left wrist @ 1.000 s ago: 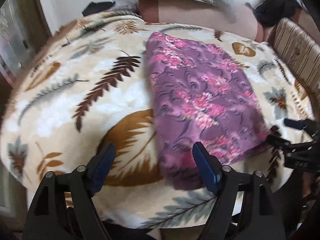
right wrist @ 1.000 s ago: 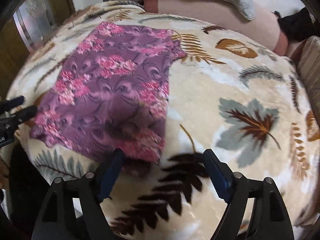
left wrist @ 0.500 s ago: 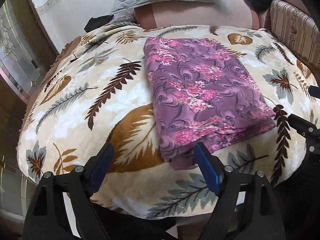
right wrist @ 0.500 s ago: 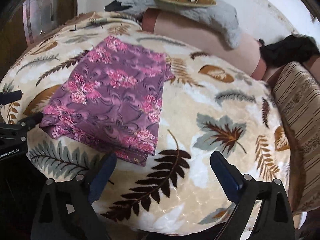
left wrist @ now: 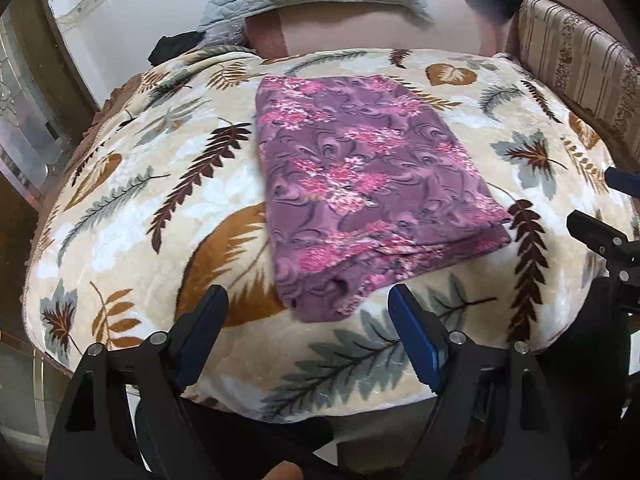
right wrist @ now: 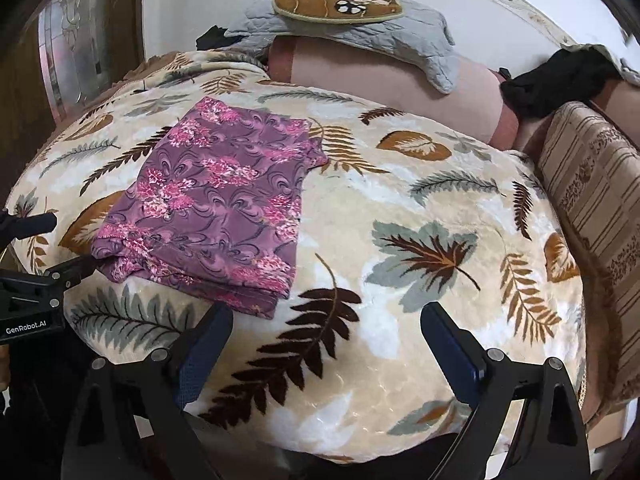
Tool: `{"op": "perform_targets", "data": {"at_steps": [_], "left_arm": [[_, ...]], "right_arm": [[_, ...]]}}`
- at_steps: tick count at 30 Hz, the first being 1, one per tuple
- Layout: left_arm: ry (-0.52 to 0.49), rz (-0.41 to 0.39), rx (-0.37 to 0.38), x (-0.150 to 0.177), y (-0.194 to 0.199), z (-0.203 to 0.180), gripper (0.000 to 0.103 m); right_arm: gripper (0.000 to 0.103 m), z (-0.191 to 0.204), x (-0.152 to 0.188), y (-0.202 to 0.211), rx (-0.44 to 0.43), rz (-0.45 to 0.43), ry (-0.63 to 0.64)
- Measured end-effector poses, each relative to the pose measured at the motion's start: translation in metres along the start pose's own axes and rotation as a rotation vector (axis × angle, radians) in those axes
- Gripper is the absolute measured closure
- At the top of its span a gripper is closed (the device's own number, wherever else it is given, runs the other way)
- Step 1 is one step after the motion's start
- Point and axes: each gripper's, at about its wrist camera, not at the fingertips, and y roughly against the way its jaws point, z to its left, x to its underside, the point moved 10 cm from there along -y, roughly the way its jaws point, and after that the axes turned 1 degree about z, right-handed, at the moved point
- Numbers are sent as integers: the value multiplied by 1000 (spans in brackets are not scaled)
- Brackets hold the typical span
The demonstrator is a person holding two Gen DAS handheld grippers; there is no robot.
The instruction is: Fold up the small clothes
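1. Leaf-print blanket [left wrist: 120,216] covers the surface.
2. Purple floral garment [left wrist: 360,184] lies folded mid-frame.
3. Left tool [left wrist: 308,328] and right tool [right wrist: 326,340], both apart and empty, have backed away; fold looks finished.

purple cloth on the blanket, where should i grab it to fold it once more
Grip the purple cloth by its two near corners, coming in low from the near edge of the leaf blanket. The layers lie stacked and loose along that edge, so fingers can slip under. The open left gripper faces one corner, the open right gripper the other.
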Motion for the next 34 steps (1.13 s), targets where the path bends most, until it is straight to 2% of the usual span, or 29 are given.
{"op": "perform_targets", "data": {"at_steps": [12, 29, 34], "left_arm": [[-33, -6, 44, 13, 12, -26, 20], [-78, -29, 98, 16, 25, -51, 20], [-78, -22, 94, 16, 24, -52, 20]], "right_arm": [[7, -24, 9, 11, 4, -5, -91], [7, -25, 11, 15, 12, -6, -81], [7, -30, 12, 14, 19, 0, -89]]}}
